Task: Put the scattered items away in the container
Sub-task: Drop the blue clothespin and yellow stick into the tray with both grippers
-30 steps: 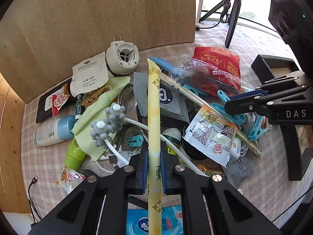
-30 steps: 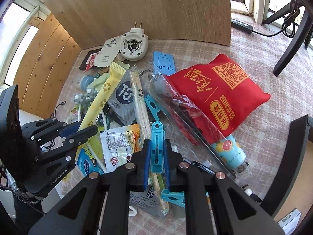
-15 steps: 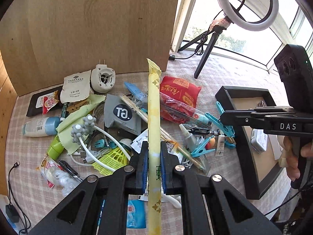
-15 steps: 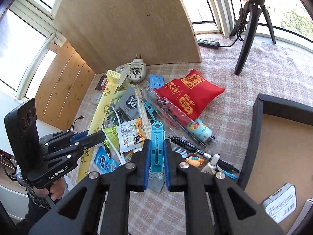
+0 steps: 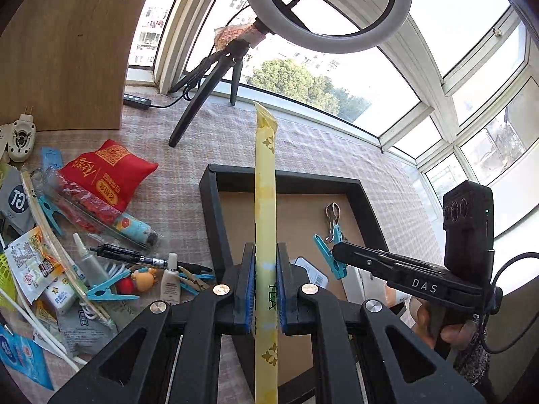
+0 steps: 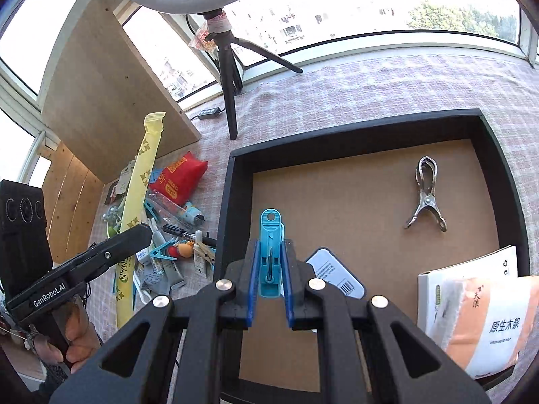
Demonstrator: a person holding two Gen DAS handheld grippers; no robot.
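My left gripper [image 5: 264, 274] is shut on a long yellow sachet [image 5: 265, 202] and holds it upright above the near left rim of the black tray [image 5: 215, 225]. My right gripper [image 6: 269, 271] is shut on a blue clothes peg [image 6: 270, 245] and holds it over the tray's [image 6: 235, 175] left part. The right gripper also shows in the left wrist view [image 5: 333, 256] with the peg [image 5: 325, 250]. The left gripper with the sachet [image 6: 134, 198] also shows in the right wrist view.
The tray holds a metal clip [image 6: 426, 195], a tissue pack [image 6: 485, 316] and a blue-grey card [image 6: 337, 276]. Left of the tray lies a pile: red pouch [image 5: 107, 175], pen [image 5: 134, 256], pegs, tubes, packets. A ring-light tripod [image 5: 205, 91] and wooden board [image 6: 111, 101] stand behind.
Both grippers have swung right from above the pile to the tray, each still holding its item. The tray's inside is now in full view.
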